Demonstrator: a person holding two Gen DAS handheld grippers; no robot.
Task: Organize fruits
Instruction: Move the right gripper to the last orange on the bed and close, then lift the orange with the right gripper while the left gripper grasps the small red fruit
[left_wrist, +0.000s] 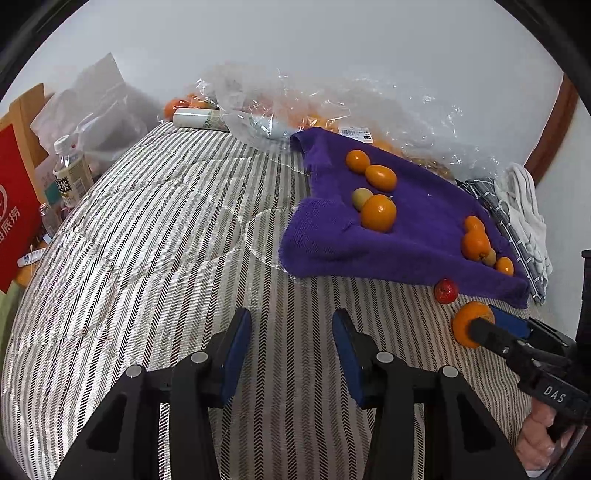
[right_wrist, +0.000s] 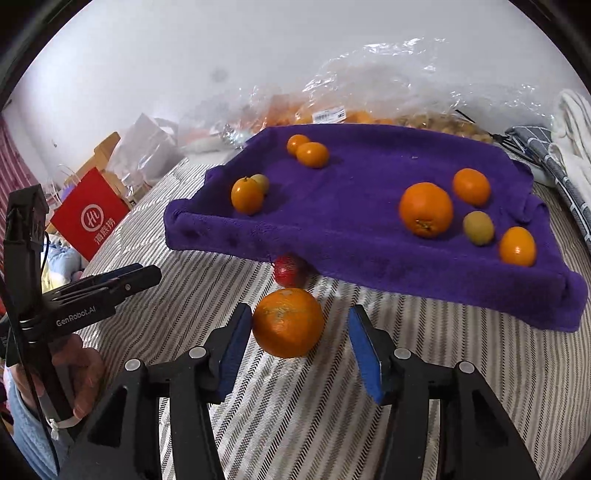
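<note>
A purple towel (right_wrist: 354, 206) lies on a striped bedcover and bears two groups of orange and yellow-green fruits. A large orange (right_wrist: 425, 209) sits in the right group. A loose orange (right_wrist: 288, 323) lies on the cover between the open fingers of my right gripper (right_wrist: 299, 345), touching the left pad. It also shows in the left wrist view (left_wrist: 466, 324). A small red fruit (right_wrist: 289, 270) lies just beyond it at the towel's front edge. My left gripper (left_wrist: 291, 350) is open and empty over bare cover, left of the towel (left_wrist: 413, 236).
Clear plastic bags of fruit (right_wrist: 369, 107) lie behind the towel by the wall. Folded cloths (right_wrist: 561, 147) lie at the right. A red bag (right_wrist: 90, 214), a bottle (left_wrist: 72, 173) and clutter stand off the bed's left side.
</note>
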